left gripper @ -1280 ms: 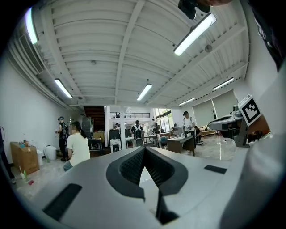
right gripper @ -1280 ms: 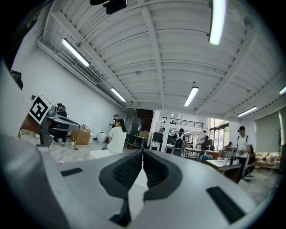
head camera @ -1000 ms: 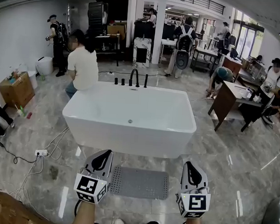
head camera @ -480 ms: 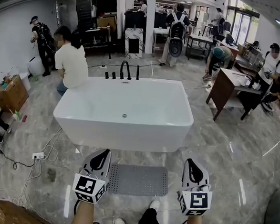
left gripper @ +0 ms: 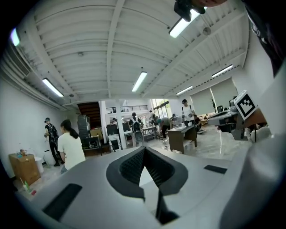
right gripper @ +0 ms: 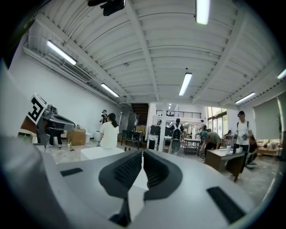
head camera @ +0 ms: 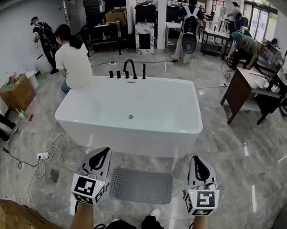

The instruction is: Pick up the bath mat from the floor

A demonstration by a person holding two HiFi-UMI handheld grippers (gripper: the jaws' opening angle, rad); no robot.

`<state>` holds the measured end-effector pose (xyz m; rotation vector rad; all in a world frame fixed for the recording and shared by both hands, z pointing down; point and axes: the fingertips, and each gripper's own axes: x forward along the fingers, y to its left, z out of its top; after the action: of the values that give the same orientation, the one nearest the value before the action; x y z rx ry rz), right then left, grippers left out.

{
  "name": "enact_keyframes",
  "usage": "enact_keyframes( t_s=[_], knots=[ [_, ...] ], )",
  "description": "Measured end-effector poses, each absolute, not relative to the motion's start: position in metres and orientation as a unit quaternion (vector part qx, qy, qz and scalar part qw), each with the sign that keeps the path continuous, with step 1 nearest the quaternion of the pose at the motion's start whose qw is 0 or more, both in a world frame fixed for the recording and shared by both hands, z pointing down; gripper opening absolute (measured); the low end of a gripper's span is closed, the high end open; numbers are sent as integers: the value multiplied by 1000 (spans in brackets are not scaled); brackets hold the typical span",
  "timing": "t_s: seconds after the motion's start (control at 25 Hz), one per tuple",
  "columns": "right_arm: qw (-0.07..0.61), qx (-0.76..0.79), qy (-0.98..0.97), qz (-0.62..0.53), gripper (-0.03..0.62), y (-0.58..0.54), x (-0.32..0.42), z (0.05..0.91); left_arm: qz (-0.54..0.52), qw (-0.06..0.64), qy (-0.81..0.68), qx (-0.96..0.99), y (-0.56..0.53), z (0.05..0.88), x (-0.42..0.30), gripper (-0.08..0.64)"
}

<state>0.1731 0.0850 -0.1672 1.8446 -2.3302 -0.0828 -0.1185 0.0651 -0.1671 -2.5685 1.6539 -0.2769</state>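
Lying below, between left gripper point(head camera: 100, 155) and right gripper point(head camera: 198, 163): bath mat point(head camera: 141, 186), long axis crosswise, equally near; both jaws closed, empty.

A white bathtub point(head camera: 134, 113) stands mid-floor, a person point(head camera: 74, 62) seated on its far left corner, a cardboard box point(head camera: 18, 92) by the left wall.

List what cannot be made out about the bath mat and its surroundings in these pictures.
- Bath mat: absent from both gripper views, which look across the room.
- Its surface pattern: head view, too small to tell bumps from holes.
- Cardboard box: cut off by the head view's bottom-left edge.
- Things on the desk: head view, too small to name.
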Motion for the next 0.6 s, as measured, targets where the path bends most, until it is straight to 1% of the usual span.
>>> enact_keyframes(
  t_s=[0.32, 0.6],
  knots=[
    [99, 614, -783, -14, 23, 47, 177, -156, -110, 40, 549, -827, 35, -166, -126, 8],
    [106, 621, -776, -11, 23, 31, 166, -156, -104, 29, 545, -832, 9, -159, -139, 8]
  ],
)
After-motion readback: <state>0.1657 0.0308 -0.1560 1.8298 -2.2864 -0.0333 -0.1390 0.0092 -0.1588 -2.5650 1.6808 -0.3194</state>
